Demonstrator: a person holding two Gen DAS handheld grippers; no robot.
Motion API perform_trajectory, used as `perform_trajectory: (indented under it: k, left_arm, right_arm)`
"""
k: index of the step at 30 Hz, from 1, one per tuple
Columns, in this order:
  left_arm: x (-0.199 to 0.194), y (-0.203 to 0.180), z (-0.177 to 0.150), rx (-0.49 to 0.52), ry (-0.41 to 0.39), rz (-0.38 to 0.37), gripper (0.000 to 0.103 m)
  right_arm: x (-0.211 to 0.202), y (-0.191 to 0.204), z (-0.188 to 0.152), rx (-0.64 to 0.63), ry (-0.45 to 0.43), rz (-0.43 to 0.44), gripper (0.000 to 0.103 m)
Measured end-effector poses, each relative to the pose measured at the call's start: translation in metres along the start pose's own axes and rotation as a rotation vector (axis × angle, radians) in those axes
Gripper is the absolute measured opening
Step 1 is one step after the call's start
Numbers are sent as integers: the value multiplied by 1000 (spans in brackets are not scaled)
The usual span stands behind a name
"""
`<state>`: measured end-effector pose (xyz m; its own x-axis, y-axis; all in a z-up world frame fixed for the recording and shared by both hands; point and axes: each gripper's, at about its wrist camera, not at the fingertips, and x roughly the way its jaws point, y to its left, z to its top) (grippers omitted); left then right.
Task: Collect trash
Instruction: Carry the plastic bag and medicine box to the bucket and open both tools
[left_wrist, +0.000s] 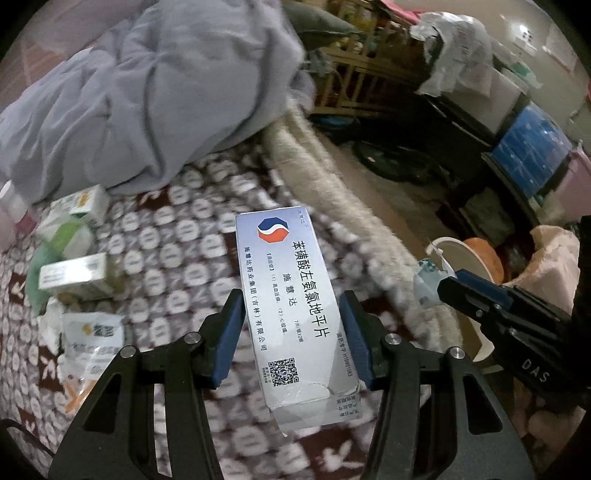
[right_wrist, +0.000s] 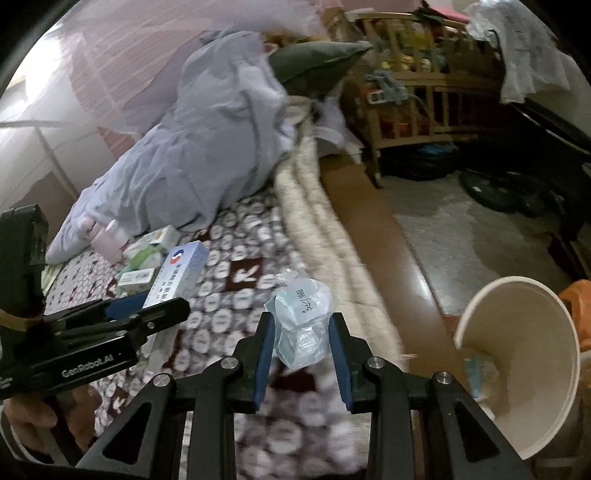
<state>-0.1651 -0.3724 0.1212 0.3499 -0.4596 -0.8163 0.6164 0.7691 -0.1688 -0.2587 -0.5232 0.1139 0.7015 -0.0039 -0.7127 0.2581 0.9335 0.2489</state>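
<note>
My left gripper is shut on a silver-white medicine box with a red and blue logo, held above the patterned bed cover. The right wrist view shows the same box and the left gripper at the left. My right gripper is shut on a crumpled clear plastic wrapper, over the bed's edge. The left wrist view has the right gripper at the right, with the wrapper at its tips. A cream bin stands on the floor at the right and holds some trash.
More small boxes and a white packet lie on the bed at the left, next to a pink bottle. A grey duvet is heaped behind. A wooden crib and storage bins stand across the floor.
</note>
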Motion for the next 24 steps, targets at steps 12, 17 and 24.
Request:
perform_trajectory:
  k: [12,17,24]
  left_arm:
    - [22,-75,18,122,19,-79,51]
    - [32,-104,20,162,35,-108,51]
    - [47,-136,24,210,57,-144,51]
  right_arm:
    - [-30,-71,-6,107,-29,-116,29]
    - [-41,-106,-12,170,-34,-167,29]
    - [-50,-140,-19,231,-35,-213,29]
